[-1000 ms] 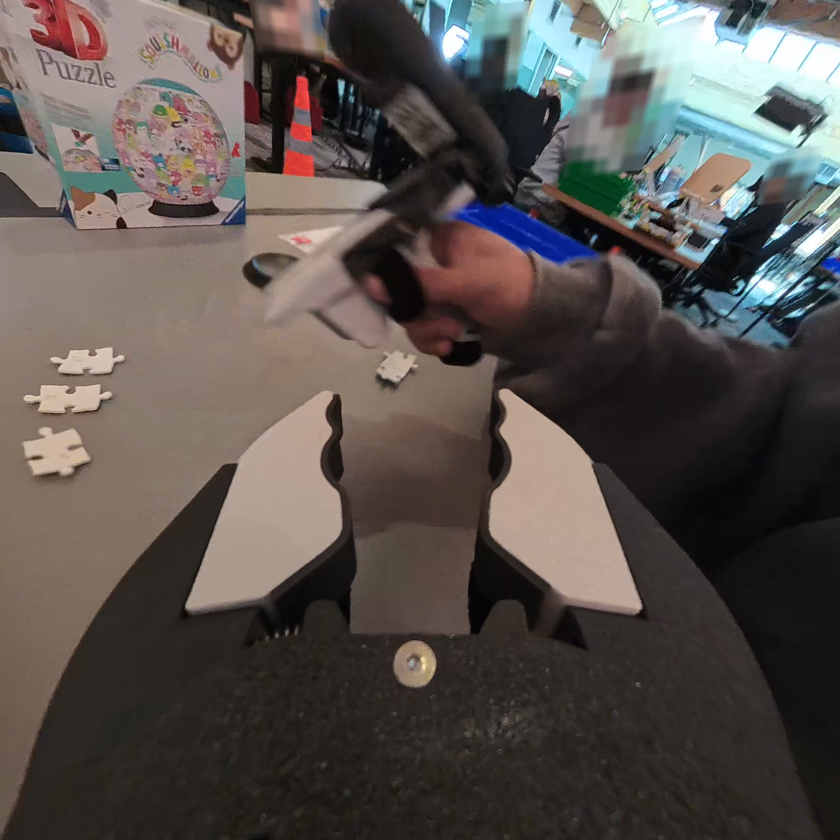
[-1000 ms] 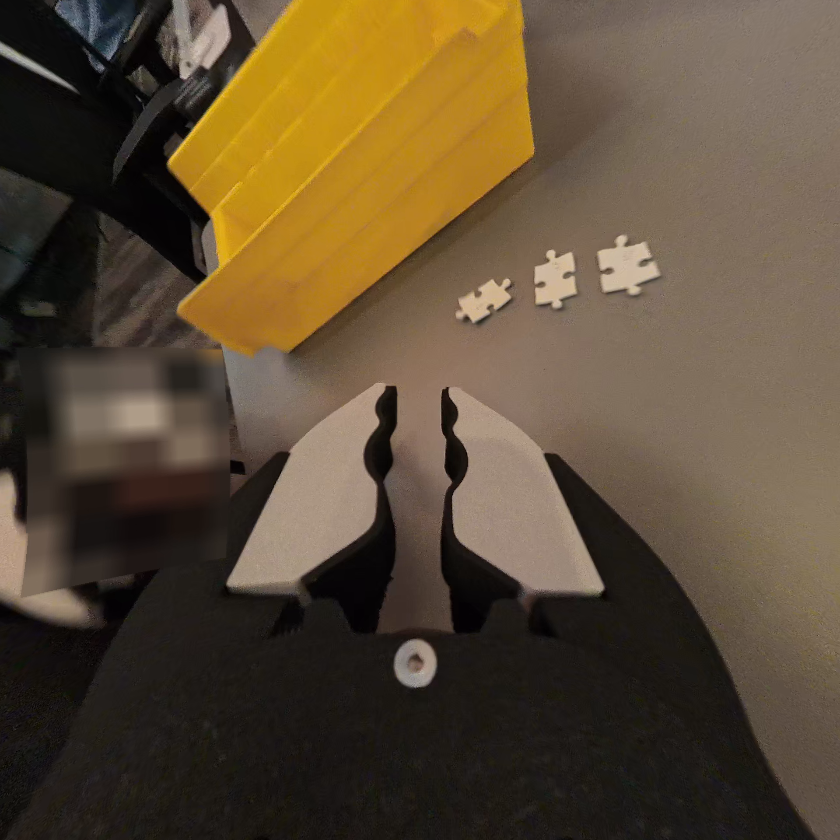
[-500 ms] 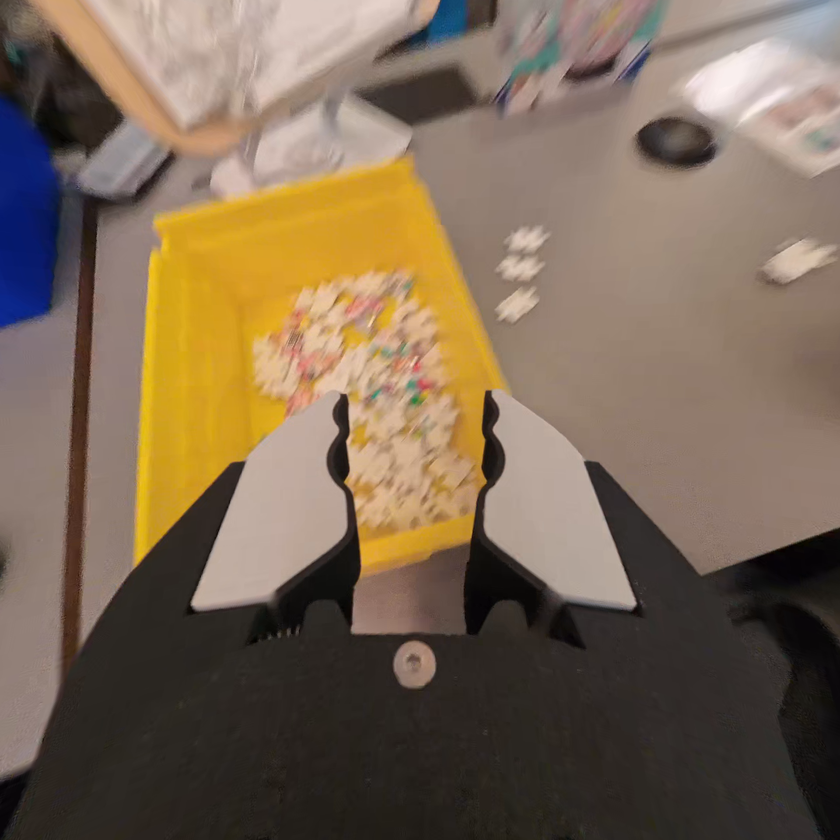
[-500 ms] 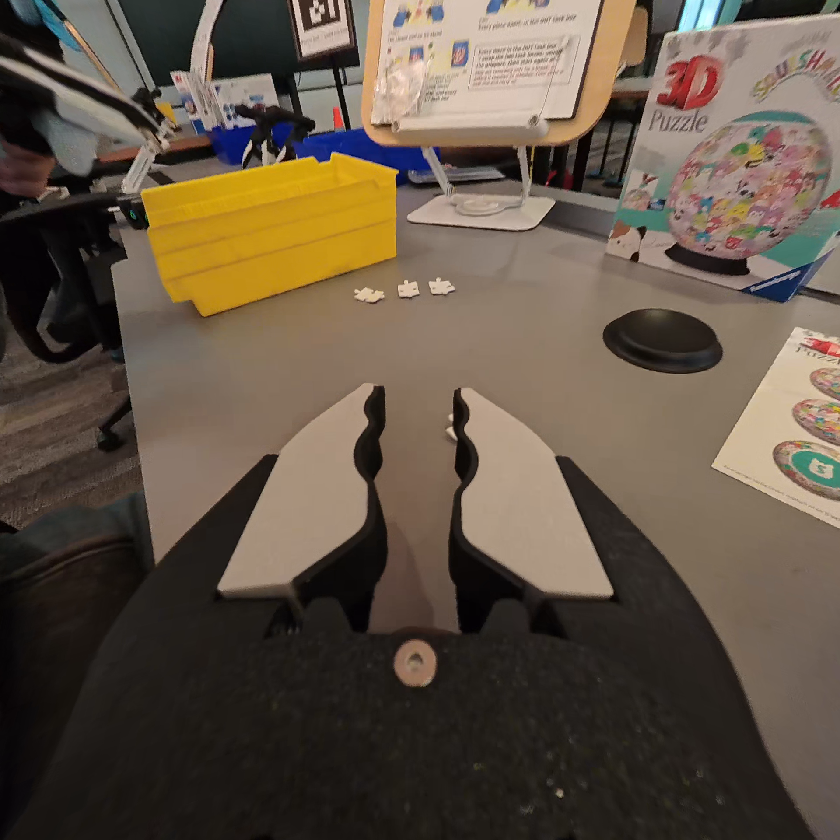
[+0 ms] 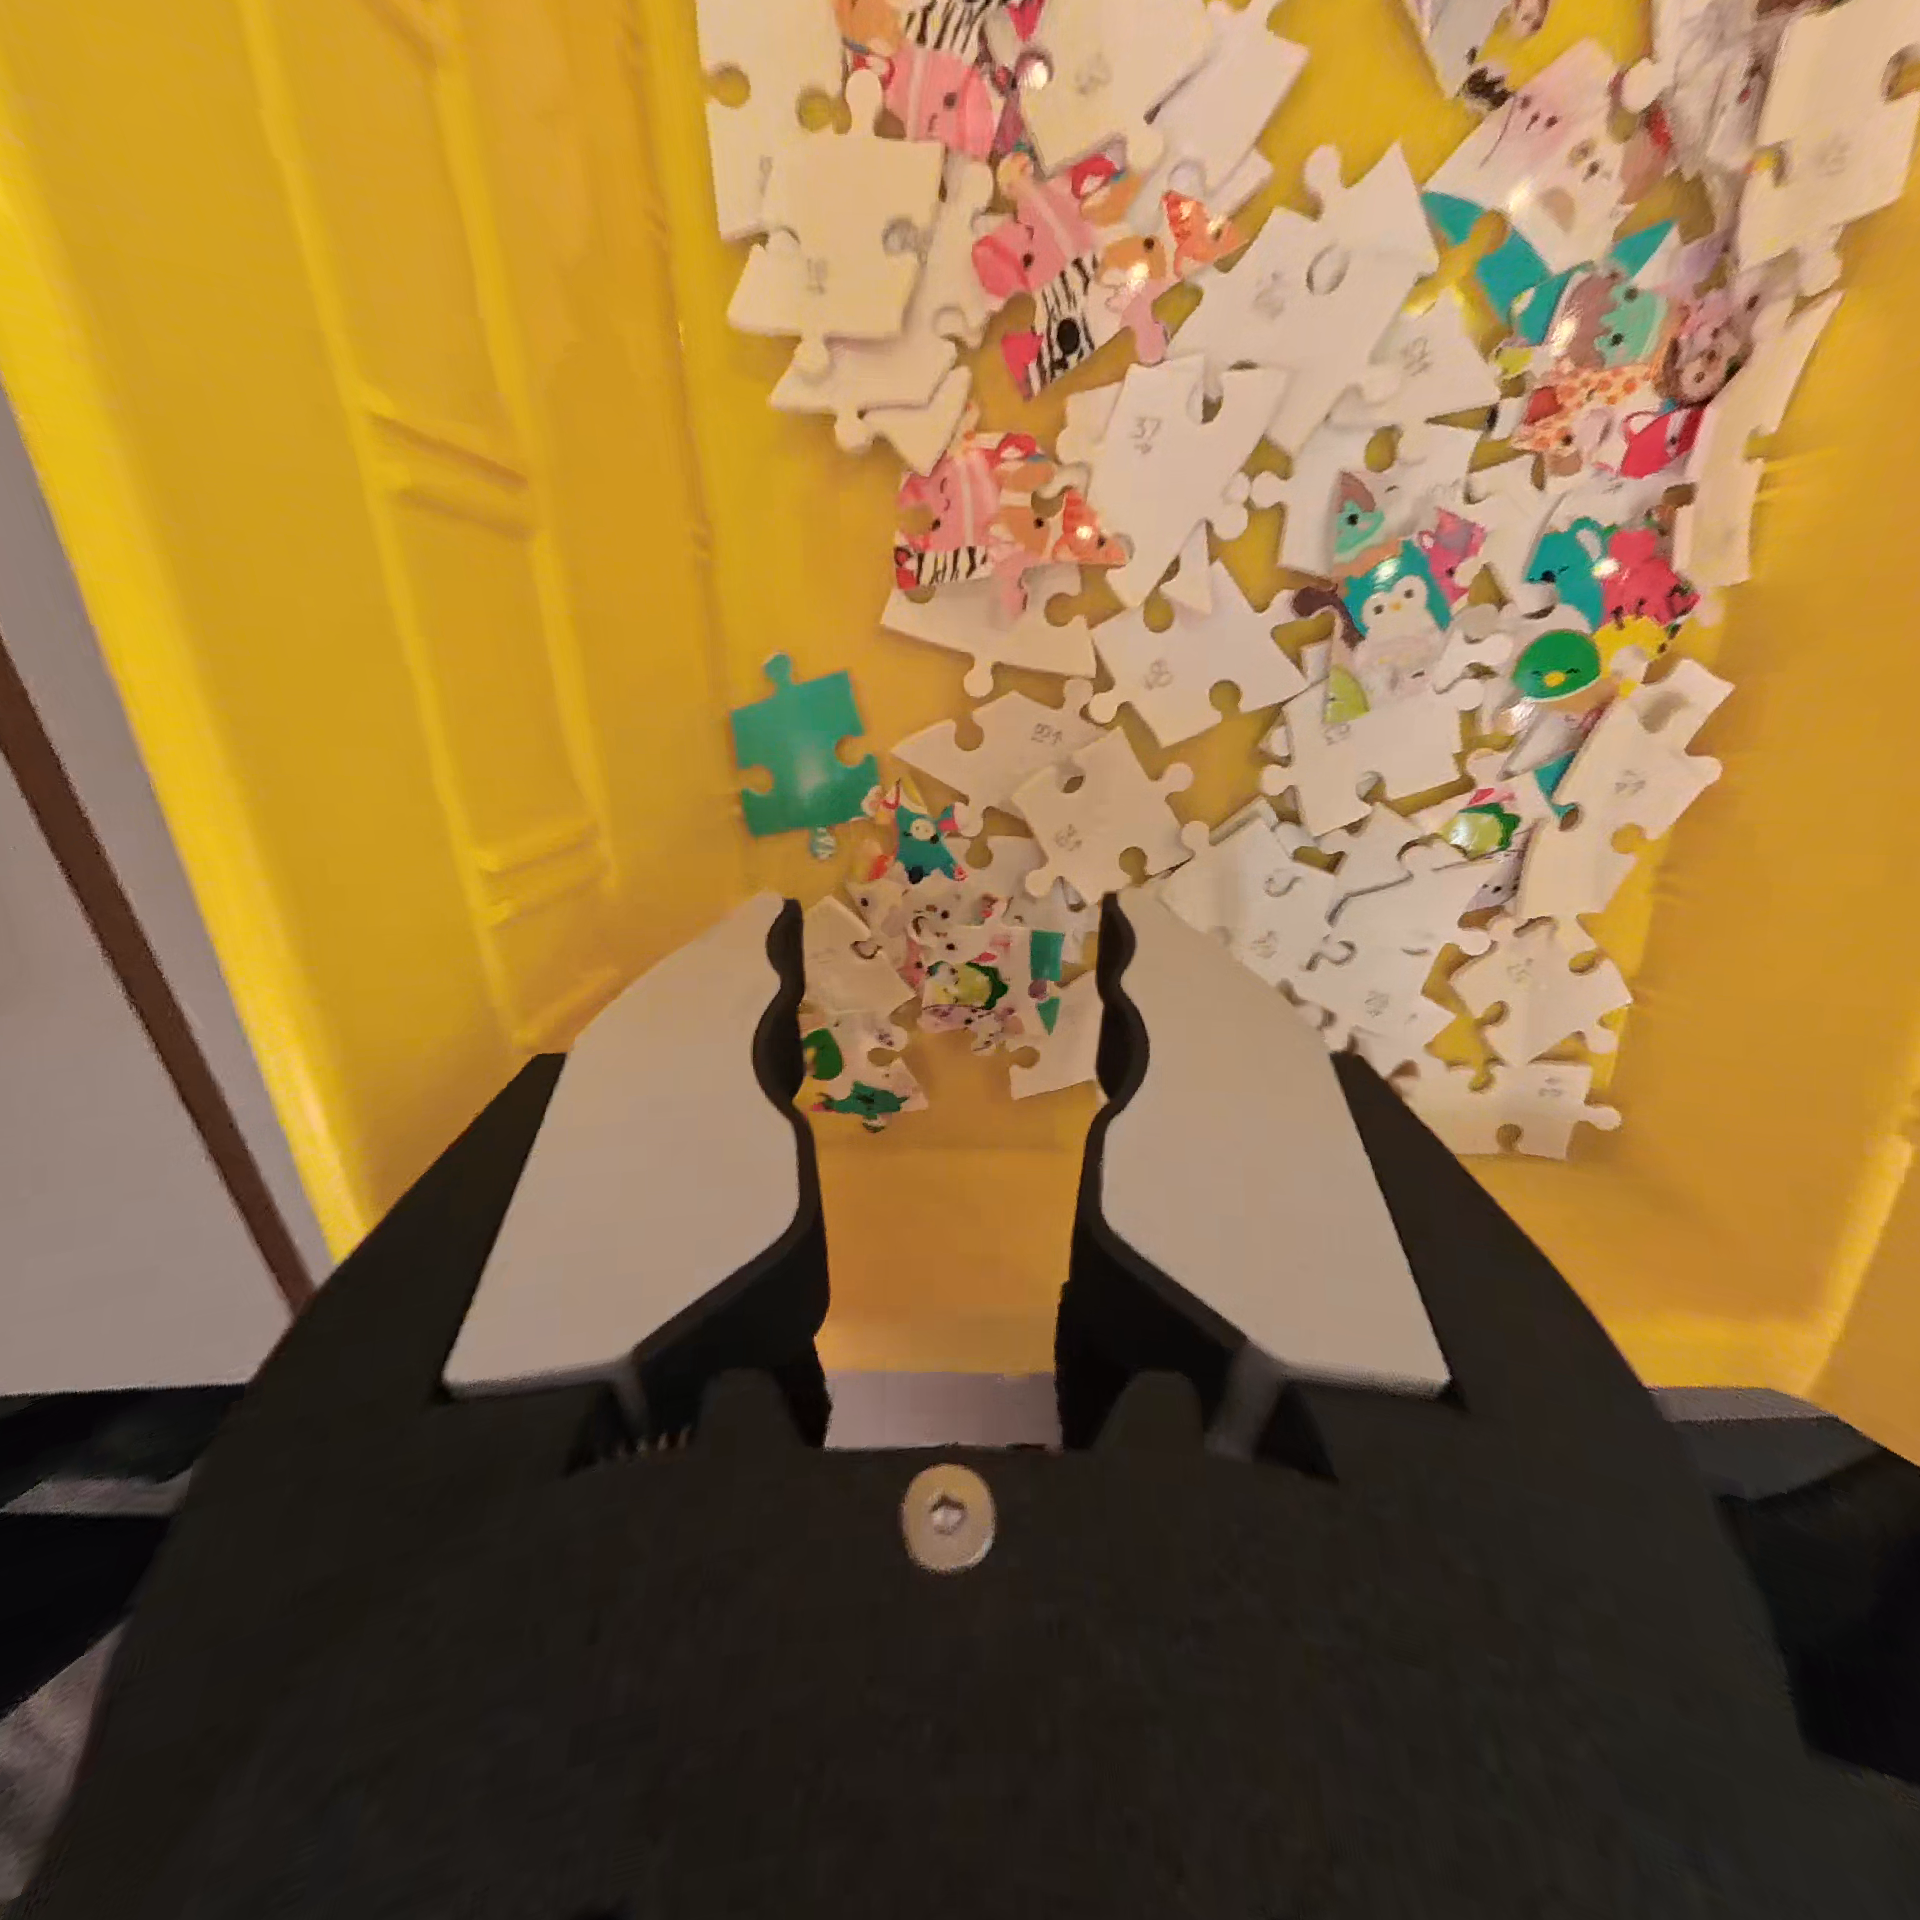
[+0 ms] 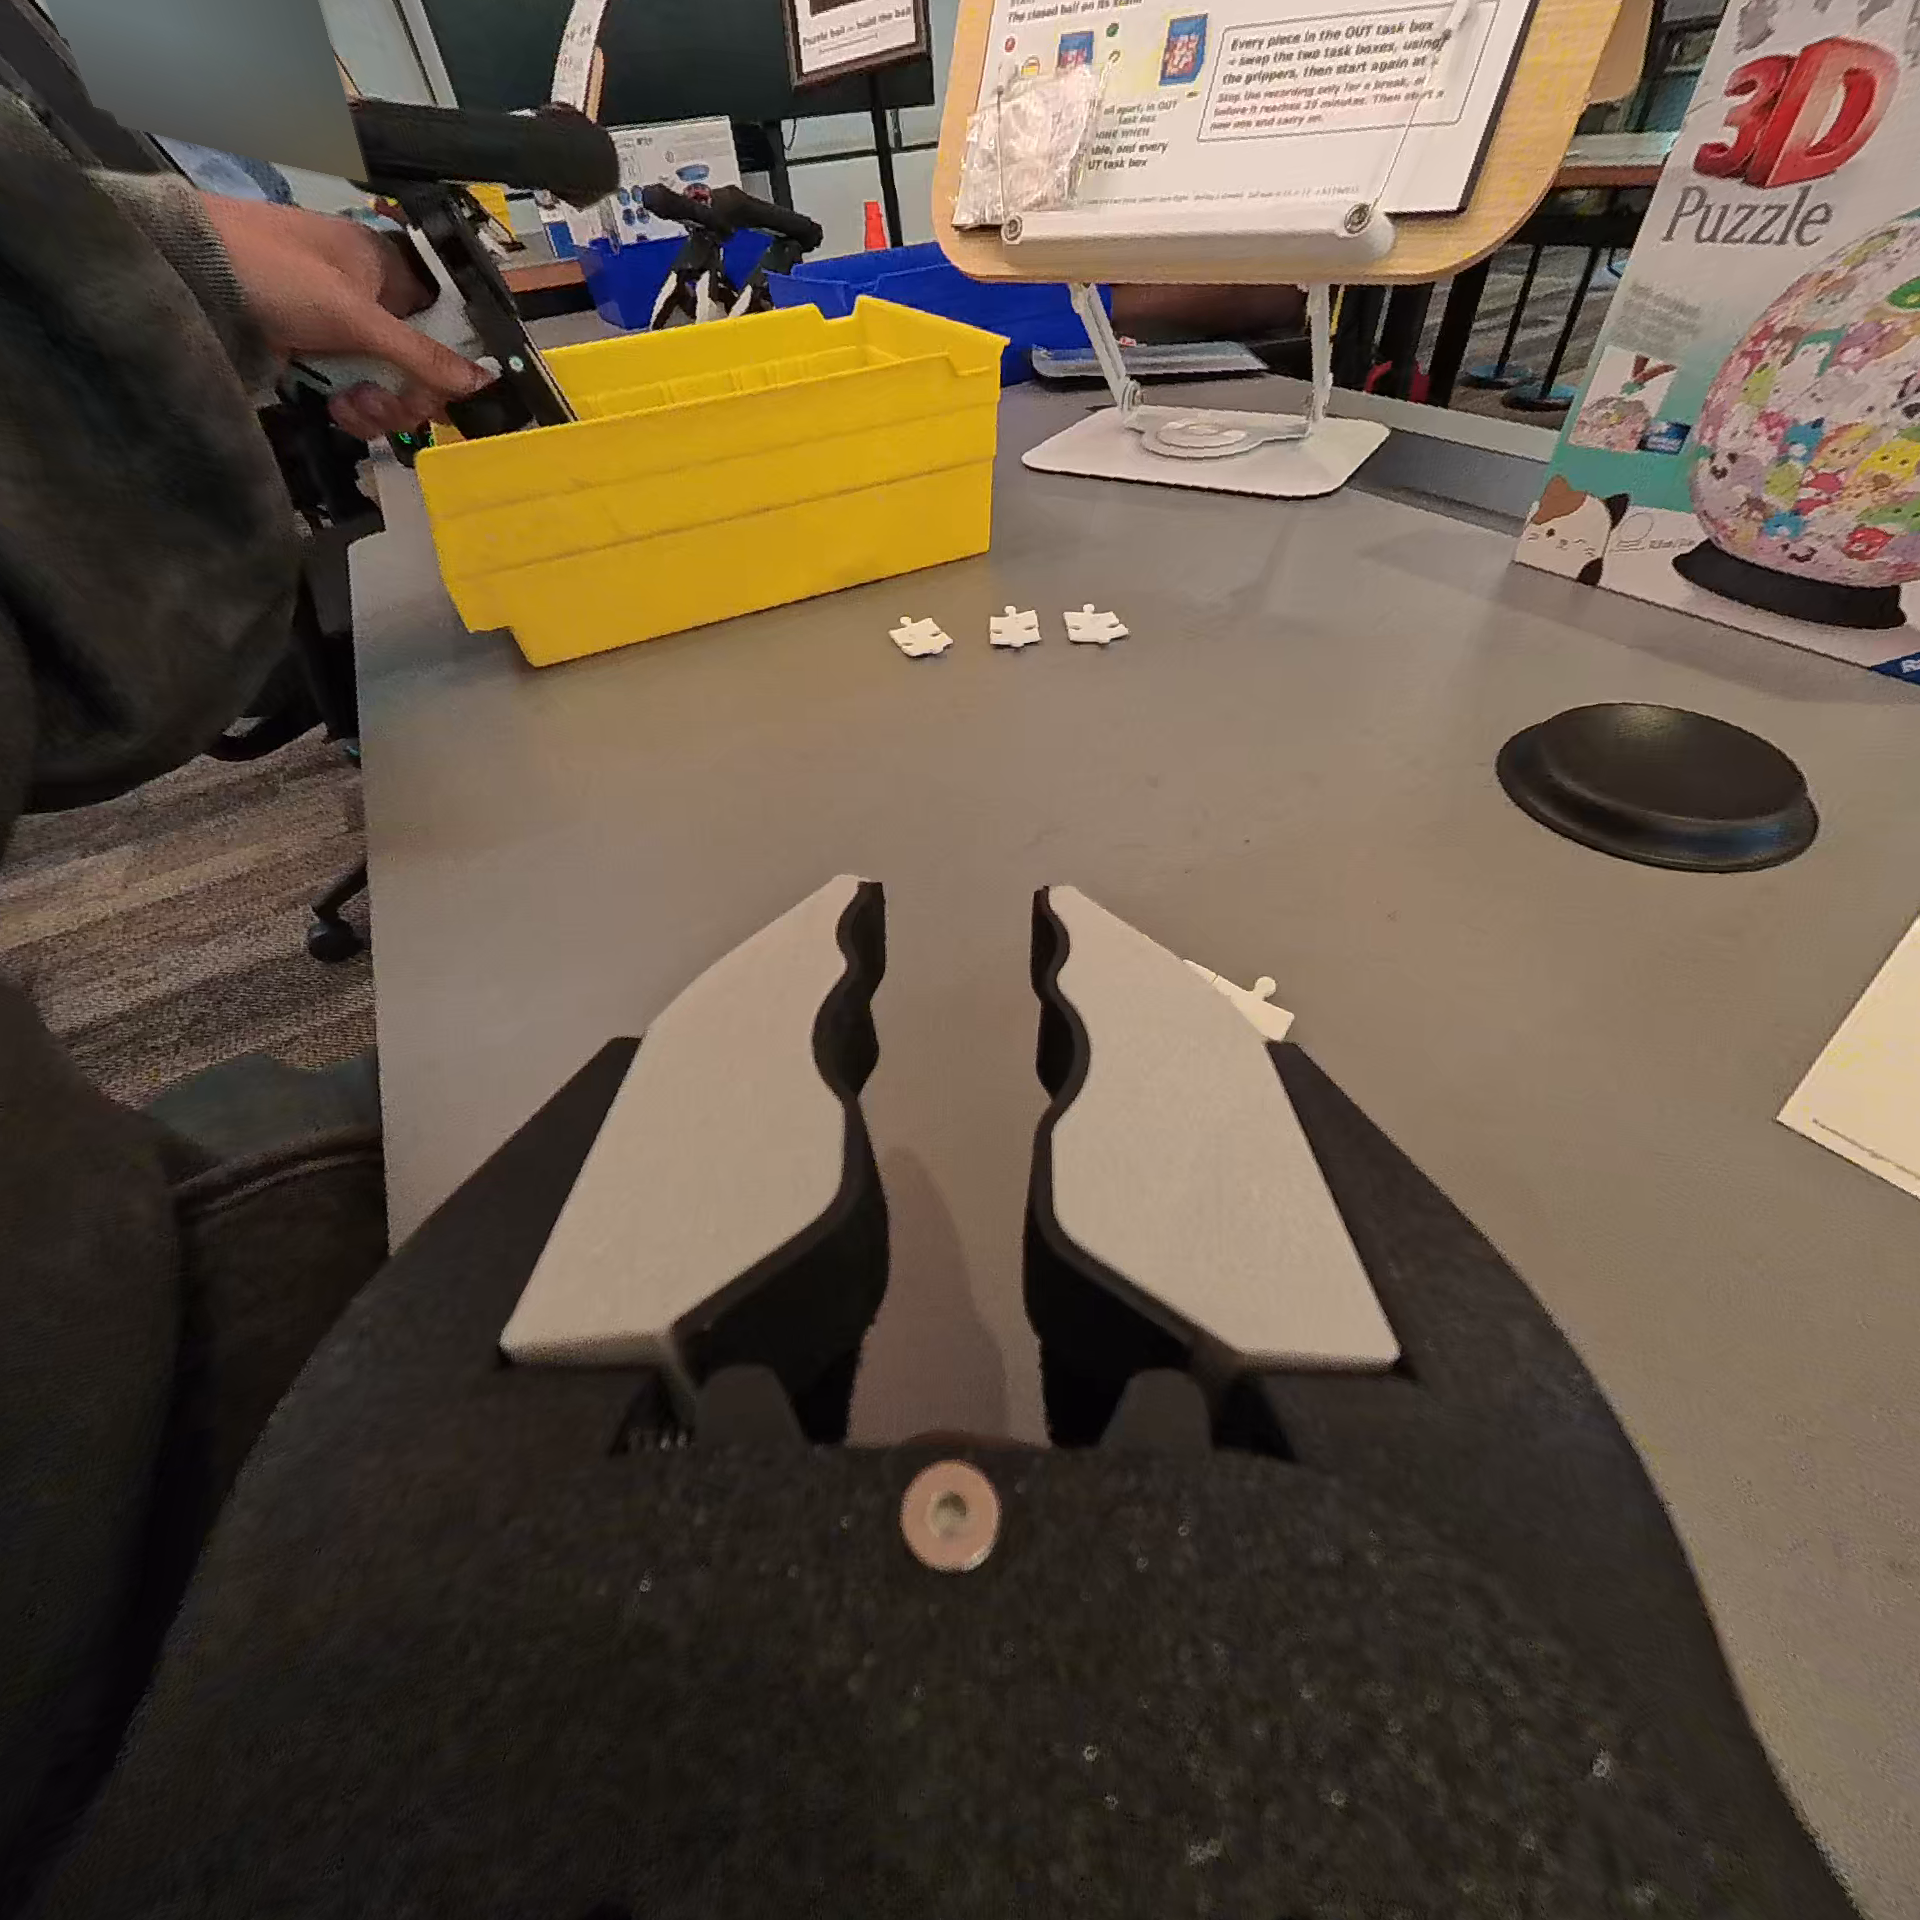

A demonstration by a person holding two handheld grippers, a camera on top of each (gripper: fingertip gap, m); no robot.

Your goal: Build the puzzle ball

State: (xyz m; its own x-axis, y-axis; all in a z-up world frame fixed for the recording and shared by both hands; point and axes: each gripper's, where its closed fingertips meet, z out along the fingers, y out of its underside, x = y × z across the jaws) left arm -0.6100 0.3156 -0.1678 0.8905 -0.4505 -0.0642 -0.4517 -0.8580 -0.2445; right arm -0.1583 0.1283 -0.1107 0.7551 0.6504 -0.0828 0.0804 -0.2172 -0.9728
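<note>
My left gripper [image 5: 940, 920] is open and empty, pointing down into the yellow bin [image 5: 436, 582], just above a heap of loose puzzle pieces [image 5: 1226, 582], some white side up, some printed. A teal piece [image 5: 800, 753] lies apart at the heap's left. In the right wrist view the left gripper [image 6: 488, 343] dips into the bin [image 6: 717, 499] at the table's far left. My right gripper [image 6: 956, 904] is open and empty, low over the grey table [image 6: 675, 831]. Three white pieces [image 6: 1013, 629] lie in a row beside the bin; another white piece [image 6: 1252, 1003] is partly hidden behind my right finger.
A black round stand [image 6: 1657, 784] sits at the right. The puzzle box [image 6: 1766, 395] stands at the far right, a printed sheet [image 6: 1870, 1101] at the right edge. A board on a white stand [image 6: 1216, 208] is behind. The table's left edge drops to carpet [image 6: 156, 914]. The gap from one gripper's tips to the other's is roughly 50 cm. My right tips are about 55 cm from the teal piece [image 5: 800, 753], my left tips only 4 cm.
My left gripper has swung from over the table to the bin and dropped close to the pieces inside. My right gripper turned from looking down at the table to facing across it.
</note>
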